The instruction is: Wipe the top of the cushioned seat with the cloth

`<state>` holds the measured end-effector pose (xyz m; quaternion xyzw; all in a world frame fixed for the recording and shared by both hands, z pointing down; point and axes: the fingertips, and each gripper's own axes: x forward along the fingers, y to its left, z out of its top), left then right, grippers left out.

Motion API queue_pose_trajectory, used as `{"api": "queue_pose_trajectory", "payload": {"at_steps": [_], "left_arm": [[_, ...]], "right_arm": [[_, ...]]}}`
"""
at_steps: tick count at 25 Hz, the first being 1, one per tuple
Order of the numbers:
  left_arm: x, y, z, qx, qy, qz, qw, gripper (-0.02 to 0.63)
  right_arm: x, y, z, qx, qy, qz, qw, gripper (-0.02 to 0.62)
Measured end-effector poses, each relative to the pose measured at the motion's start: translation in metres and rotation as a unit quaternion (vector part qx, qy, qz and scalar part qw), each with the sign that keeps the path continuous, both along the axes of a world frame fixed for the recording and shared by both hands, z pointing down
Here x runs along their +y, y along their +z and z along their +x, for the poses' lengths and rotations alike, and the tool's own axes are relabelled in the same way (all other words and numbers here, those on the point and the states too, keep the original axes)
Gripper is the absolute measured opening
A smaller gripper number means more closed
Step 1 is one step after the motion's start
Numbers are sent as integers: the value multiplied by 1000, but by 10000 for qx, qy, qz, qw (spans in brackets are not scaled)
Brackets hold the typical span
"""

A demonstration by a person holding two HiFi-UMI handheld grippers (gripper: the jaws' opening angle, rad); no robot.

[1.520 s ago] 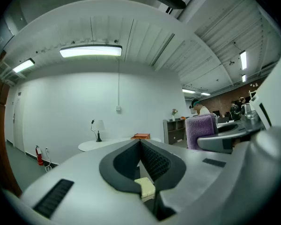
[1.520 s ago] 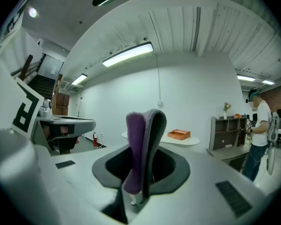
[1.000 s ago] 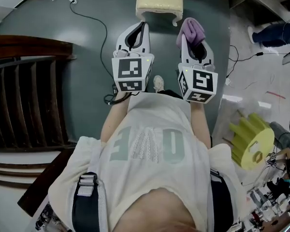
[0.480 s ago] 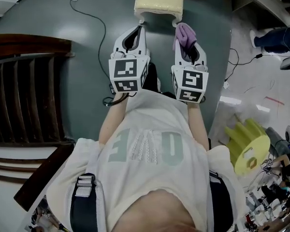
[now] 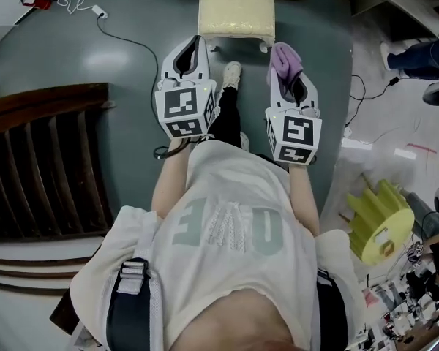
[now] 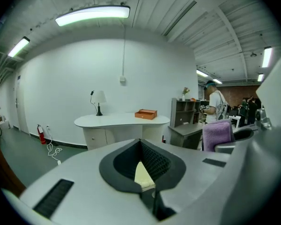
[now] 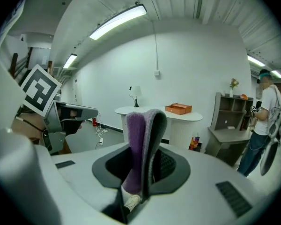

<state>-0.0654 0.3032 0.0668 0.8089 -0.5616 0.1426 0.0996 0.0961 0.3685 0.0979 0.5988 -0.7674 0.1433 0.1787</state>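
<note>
Right gripper [image 5: 286,67]: fingers pinch the purple cloth [image 5: 284,55], folded, standing up out of the grip; I see the same in the right gripper view. Left gripper [image 5: 195,44]: fingers pressed together at the tips, nothing held. Cushioned seat [image 5: 236,11] stands on the green floor [image 5: 124,79] just ahead of both. Cloth is near the seat's right front corner, not on its top.

Large pale letters are printed across the front of the person's shirt [image 5: 227,225], but they are foreshortened and cannot be read with certainty. No other legible text, number or label is seen.
</note>
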Motion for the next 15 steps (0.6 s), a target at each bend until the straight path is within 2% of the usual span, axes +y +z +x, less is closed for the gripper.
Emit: {"api": "queue_pose_trajectory", "payload": {"at_steps": [2, 6, 9, 15], "left_arm": [[-41, -1, -1, 78, 29, -81, 9999, 6], [-127, -2, -2, -51, 251, -20, 9997, 6], [-184, -5, 1, 55, 339, -35, 9994, 6], [-250, -12, -9, 177, 487, -42, 9986, 6]], "right_arm": [[-38, -1, 2, -33, 158, -39, 9999, 94], [-123, -3, -7, -34, 260, -117, 9996, 94], [-180, -6, -6, -103, 351, -156, 9992, 94], [-259, -23, -23, -296, 437, -132, 9985, 94]]}}
